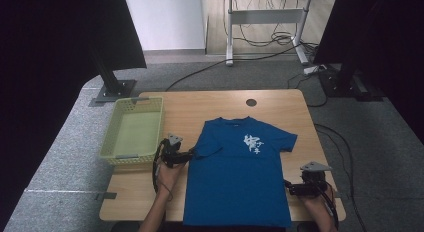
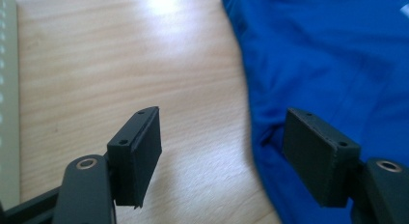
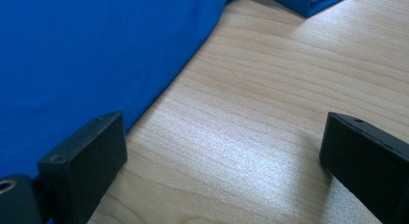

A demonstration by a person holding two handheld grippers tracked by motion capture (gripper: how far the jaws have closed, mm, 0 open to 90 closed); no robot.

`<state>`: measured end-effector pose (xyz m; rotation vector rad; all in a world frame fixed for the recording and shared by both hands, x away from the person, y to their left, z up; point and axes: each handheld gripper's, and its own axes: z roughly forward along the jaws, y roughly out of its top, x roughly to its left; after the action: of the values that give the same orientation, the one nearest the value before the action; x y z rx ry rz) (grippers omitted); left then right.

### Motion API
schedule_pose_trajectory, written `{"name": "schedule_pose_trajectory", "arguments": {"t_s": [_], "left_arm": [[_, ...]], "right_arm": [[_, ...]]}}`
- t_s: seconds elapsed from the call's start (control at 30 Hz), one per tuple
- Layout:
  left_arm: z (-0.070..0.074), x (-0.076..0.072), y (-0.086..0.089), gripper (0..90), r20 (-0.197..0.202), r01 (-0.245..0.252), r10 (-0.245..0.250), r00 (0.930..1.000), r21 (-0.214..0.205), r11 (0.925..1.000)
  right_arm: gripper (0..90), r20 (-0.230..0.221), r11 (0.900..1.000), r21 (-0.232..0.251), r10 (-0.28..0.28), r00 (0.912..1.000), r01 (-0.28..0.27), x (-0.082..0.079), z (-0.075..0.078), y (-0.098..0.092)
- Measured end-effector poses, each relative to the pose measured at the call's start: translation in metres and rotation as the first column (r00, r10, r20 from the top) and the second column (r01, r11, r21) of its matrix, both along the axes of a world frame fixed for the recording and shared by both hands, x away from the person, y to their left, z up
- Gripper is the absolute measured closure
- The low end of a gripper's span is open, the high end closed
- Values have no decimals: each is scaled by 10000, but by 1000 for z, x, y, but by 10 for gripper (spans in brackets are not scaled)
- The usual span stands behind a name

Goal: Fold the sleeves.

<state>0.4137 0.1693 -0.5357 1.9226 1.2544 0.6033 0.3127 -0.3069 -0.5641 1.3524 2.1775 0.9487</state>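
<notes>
A blue T-shirt (image 1: pixel 240 172) with a white print lies flat on the wooden table (image 1: pixel 280 102), collar away from me. My left gripper (image 1: pixel 192 153) hovers at the shirt's left sleeve, jaws open; in the left gripper view (image 2: pixel 222 147) one jaw is over bare wood and the other over the blue T-shirt (image 2: pixel 328 64), pressing on nothing. My right gripper (image 1: pixel 288 186) rests at the shirt's right side edge, near the hem. In the right gripper view its jaws (image 3: pixel 219 151) stand wide open over wood, the blue T-shirt (image 3: pixel 87 50) edge beside the left jaw.
A pale green plastic basket (image 1: pixel 132 129), empty, stands at the table's left edge and shows as a strip (image 2: pixel 7 98) in the left gripper view. A round cable hole (image 1: pixel 251 102) sits near the far edge. Black stands and cables lie on the floor beyond.
</notes>
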Motion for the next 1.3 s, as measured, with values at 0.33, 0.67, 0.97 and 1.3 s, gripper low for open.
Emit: {"name": "schedule_pose_trajectory", "arguments": {"t_s": [0.33,0.67,0.97,1.3], "left_arm": [[-14,10,-14,269,-437,163,-135,9990,646,9978],[-1,0,-7,221,-289,683,-680,9973,75,9976],[9,-14,0,193,-294,927,-931,9952,-141,9956],[16,-37,12,177,-157,1104,-1105,9937,-121,9938]], "right_arm": [[25,1,10000,5,-3,10000,3,0,0,0],[25,0,10000,0,-1,10000,1,0,0,0],[25,-3,10000,5,-9,10000,9,0,0,0],[25,-6,10000,8,-9,10000,9,0,0,0]]}}
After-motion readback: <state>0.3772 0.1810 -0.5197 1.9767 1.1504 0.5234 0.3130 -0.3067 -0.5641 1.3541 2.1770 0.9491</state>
